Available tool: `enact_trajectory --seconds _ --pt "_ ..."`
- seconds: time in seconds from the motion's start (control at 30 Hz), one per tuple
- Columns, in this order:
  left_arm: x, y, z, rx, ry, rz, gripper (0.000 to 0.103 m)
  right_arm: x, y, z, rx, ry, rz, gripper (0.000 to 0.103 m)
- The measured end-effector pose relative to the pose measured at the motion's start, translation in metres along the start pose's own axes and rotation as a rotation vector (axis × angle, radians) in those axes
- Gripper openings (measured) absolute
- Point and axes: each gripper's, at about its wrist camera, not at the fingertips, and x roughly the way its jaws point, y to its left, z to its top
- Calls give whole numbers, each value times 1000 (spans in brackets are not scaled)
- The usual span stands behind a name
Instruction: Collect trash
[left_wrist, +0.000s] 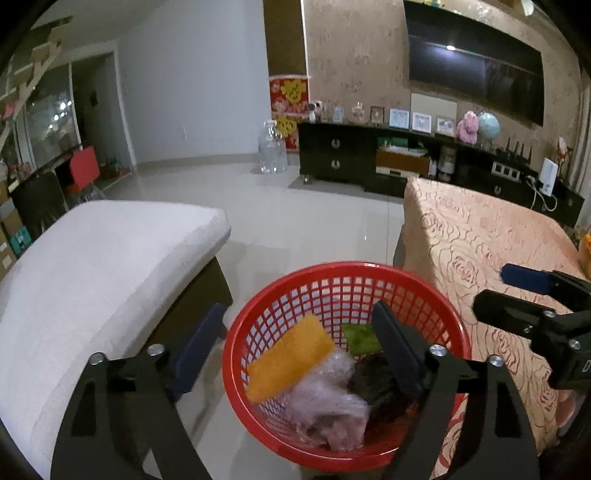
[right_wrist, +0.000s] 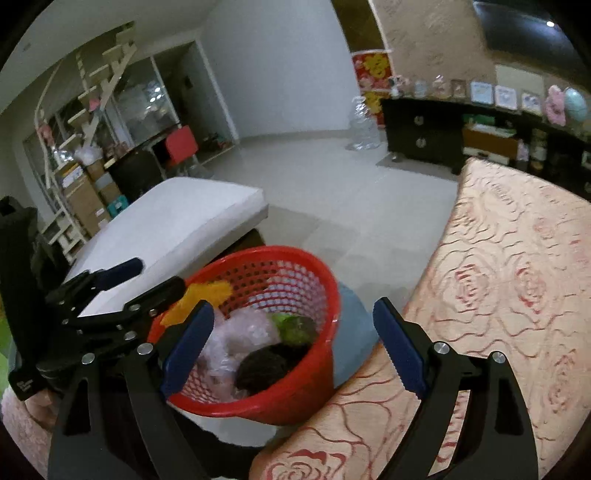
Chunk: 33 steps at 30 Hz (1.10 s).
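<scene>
A red mesh basket (left_wrist: 369, 269) stands on the floor between a white seat and a cloth-covered table; it also shows in the right wrist view (right_wrist: 317, 376). It holds a yellow sponge (left_wrist: 291, 358), a crumpled clear plastic bag (left_wrist: 328, 402), a green wrapper (left_wrist: 360, 338) and a dark wad (left_wrist: 373, 384). My left gripper (left_wrist: 295, 325) is open and empty above the basket. My right gripper (right_wrist: 293, 321) is open and empty over the basket's near rim; it shows at the right of the left wrist view (left_wrist: 491, 291).
A white cushioned seat (left_wrist: 96, 266) is to the left. A table with a peach rose-patterned cloth (right_wrist: 509, 288) is to the right. Pale tiled floor (left_wrist: 295, 206) runs back to a dark TV cabinet (left_wrist: 369, 158) and a clear water jug (left_wrist: 272, 147).
</scene>
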Motion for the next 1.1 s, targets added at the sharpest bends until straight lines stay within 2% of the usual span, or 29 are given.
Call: enact_trajectory --seconds 0.17,0.4,0.63,0.77,1.1 --pt "-14 4 2 -44 -31 -3 86 -29 3 -2 -5 -74 -55 96" --pt "-44 1 -5 -66 -75 58 89 -68 3 -10 13 -166 -110 96" --pt "-64 -12 -11 -58 -114 59 92 -93 14 -21 7 -209 -136 96" --pt "-68 -16 -15 -52 -129 67 92 -105 22 -31 -30 -240 -185 96" --pt "-78 -19 -15 -68 -139 79 92 -113 27 -32 -36 -256 -160 96"
